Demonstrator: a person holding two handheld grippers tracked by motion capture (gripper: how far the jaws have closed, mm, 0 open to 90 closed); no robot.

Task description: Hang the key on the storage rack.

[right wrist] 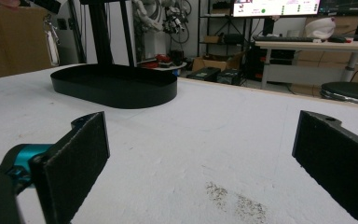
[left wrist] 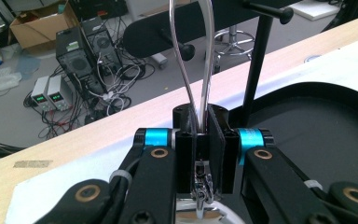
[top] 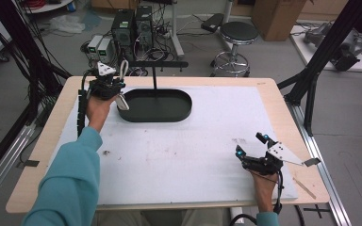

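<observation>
My left gripper [top: 114, 85] is at the far left of the table, by the left end of a black oval tray [top: 169, 115], and is shut on a keychain. The keychain's silver wire loop [left wrist: 200, 56] rises from between the jaws, and its white tag [top: 122, 101] hangs below the hand over the tray's left rim. A black post [top: 154, 77] with a pegged crossbar [top: 158, 64] stands at the tray's back. My right gripper [top: 250, 145] rests low at the near right, open, with nothing between its pads [right wrist: 81, 149]. The tag [right wrist: 52, 44] shows far off in the right gripper view.
The white mat [top: 184, 146] covers the wooden table [top: 37, 155], with a dark smudge [top: 239, 141] just ahead of the right gripper. Behind the table stand a stool [top: 238, 35], computer towers [top: 132, 26] and power supplies [top: 99, 46]. Black frame struts [top: 320, 61] rise at the right.
</observation>
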